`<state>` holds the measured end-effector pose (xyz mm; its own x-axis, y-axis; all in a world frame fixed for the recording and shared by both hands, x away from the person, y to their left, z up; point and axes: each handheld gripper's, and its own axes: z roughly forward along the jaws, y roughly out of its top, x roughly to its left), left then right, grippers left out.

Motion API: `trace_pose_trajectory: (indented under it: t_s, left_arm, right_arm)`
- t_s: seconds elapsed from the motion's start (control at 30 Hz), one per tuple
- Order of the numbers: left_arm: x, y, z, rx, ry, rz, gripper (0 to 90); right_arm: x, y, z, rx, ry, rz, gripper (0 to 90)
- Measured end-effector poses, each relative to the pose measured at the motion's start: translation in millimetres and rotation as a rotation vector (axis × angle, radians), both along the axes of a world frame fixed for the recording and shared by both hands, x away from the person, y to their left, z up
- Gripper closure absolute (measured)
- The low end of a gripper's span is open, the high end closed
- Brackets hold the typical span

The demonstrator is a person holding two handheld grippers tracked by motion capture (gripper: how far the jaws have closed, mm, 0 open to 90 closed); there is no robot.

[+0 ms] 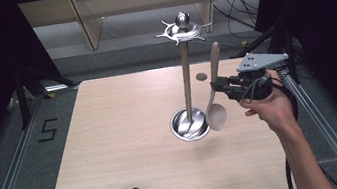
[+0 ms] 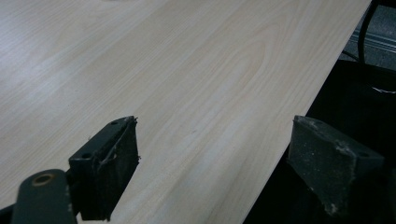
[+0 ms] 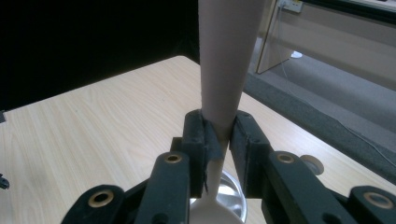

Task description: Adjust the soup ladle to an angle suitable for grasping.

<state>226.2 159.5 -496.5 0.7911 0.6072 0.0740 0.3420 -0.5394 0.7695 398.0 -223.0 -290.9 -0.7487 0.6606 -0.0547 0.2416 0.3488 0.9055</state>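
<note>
High view: right gripper (image 1: 217,86) pinches spoon (image 1: 215,102) mid-handle, bowl down, held in air just beside rack (image 1: 184,67) w/ hooks on table (image 1: 114,148). Left gripper (image 2: 210,163) spread, empty, at near table edge. Prob. hanging step; next needs handle end raised to a hook.

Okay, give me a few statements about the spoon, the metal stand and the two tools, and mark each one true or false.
1. The right tool is shut on the spoon. True.
2. The spoon lies flat on the table. False: it is held nearly upright, bowl down, in the air.
3. The left tool holds a fork. False: its jaws are open with nothing between them.
4. The metal stand stands upright on the table. True.
</note>
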Motion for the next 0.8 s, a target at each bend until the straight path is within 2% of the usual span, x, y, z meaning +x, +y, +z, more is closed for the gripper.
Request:
trace_pose_trajectory:
  t_s: [0.03, 0.07, 0.1, 0.13, 0.2, 0.3, 0.33, 0.37, 0.4, 0.47, 0.53, 0.57, 0.6, 0.63, 0.67, 0.7, 0.8]
  left_arm:
    - [0.0, 0.0, 0.0, 0.0, 0.0, 0.0, 15.3]
    - [0.1, -0.1, -0.3, -0.003, 0.001, -0.001, 15.3]
    - [0.1, 0.1, -0.2, -0.002, 0.002, -0.002, 15.3]
    - [1.4, 1.6, 0.5, 0.028, -0.009, -0.006, 15.3]
    - [1.4, 1.7, 0.4, 0.028, -0.008, -0.005, 15.3]
    - [0.1, 0.2, 0.0, 0.004, 0.0, -0.001, 15.3]
    - [0.1, 0.2, 0.0, 0.002, 0.0, -0.001, 15.3]
    - [0.0, 0.1, 0.0, 0.0, 0.001, 0.0, 15.3]
    - [0.2, 0.6, 0.5, 0.006, 0.007, -0.006, 15.3]
    - [0.4, 1.3, 0.9, 0.013, 0.009, -0.012, 15.3]
    - [0.5, 1.1, 0.4, 0.012, 0.001, -0.007, 15.3]
    - [0.7, 1.2, 0.4, 0.018, -0.003, -0.005, 15.3]
    - [0.9, 1.4, 0.5, 0.024, -0.005, -0.007, 15.3]
    - [0.1, 0.6, 0.5, 0.003, 0.01, -0.008, 15.3]
    - [0.4, 1.3, 1.0, 0.015, 0.009, -0.013, 15.3]
    - [0.8, 1.9, 1.2, 0.025, 0.007, -0.015, 15.3]
    - [1.1, 2.0, 1.1, 0.028, 0.005, -0.014, 15.3]
  right_arm:
    - [-0.1, 2.1, 0.0, 0.009, -0.007, -0.02, 77.0]
    - [0.9, 2.2, 1.3, 0.0, 0.002, -0.005, 77.0]
    - [1.0, 3.3, 1.9, 0.004, 0.009, -0.015, 76.9]
    - [2.1, 3.4, 2.7, -0.004, 0.005, -0.002, 77.0]
    - [3.5, 5.2, 3.0, 0.0, -0.017, -0.01, 77.0]
    - [3.8, 6.7, 4.6, 0.0, 0.01, -0.011, 77.0]
    - [5.9, 7.6, 4.6, 0.001, -0.006, -0.013, 77.0]
    - [5.6, 8.4, 4.9, 0.007, 0.001, -0.017, 77.0]
    - [7.8, 7.1, 6.1, -0.006, 0.001, 0.005, 76.9]
    - [8.0, 9.3, 5.7, 0.013, 0.01, -0.011, 77.0]
    - [10.2, 9.2, 6.8, -0.003, -0.007, -0.004, 77.0]
    - [9.4, 9.6, 7.6, -0.003, 0.018, -0.005, 76.9]
    - [10.2, 9.2, 8.5, -0.015, 0.005, -0.005, 77.0]
    - [10.3, 9.4, 9.0, -0.019, 0.008, -0.004, 77.0]
    - [9.8, 10.8, 9.0, -0.012, 0.013, -0.013, 77.0]
    - [11.2, 10.8, 9.3, -0.014, -0.014, -0.016, 76.9]
    - [11.8, 11.2, 11.7, -0.019, 0.001, -0.002, 77.0]
